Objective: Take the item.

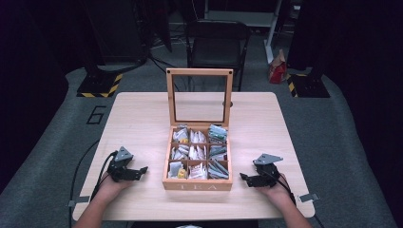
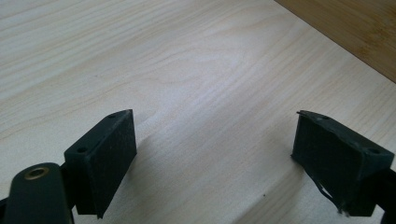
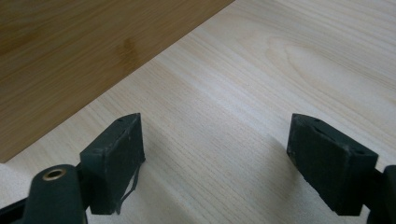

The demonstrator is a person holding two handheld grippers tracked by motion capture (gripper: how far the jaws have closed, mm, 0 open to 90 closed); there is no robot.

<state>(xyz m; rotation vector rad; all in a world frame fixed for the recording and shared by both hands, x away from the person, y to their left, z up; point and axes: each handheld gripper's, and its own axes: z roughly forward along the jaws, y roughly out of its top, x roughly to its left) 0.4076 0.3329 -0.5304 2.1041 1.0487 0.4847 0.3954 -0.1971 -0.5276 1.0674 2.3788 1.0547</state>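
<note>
Table (image 1: pixel 142 118): pale wood, square, seen from the high view; bare wood grain under both grippers.

Tea box (image 1: pixel 197 183): darker wood, front marked TEA, standing between the two grippers, near the table's front edge. Lid (image 1: pixel 199 97) upright, a wooden frame with a clear pane, hinged at the far side. Nine compartments in a three-by-three grid, holding tea bags (image 1: pixel 195 152) in white, grey and green wrappers; one yellow item in the front left compartment. Wrapper print too small to read.

Left gripper (image 1: pixel 138 172): held in the person's left hand (image 1: pixel 111 183), resting low at the table, fingertips pointing toward the box's left wall, near it but apart. In the left gripper view its fingers (image 2: pixel 107 158) stand wide apart with nothing between them except bare table; the box wall (image 2: pixel 345 28) shows beyond the right finger, at the upper right corner.

Right gripper (image 1: pixel 248 179): held in the right hand (image 1: pixel 278 187), fingertips pointing toward the box's right wall, near it but apart. In the right gripper view its fingers (image 3: pixel 116 158) stand wide apart, nothing gripped; the box wall (image 3: pixel 79 51) lies beyond the left finger, across the upper left.

Chair (image 1: pixel 216 42): dark, on the floor beyond the table's far edge.
</note>
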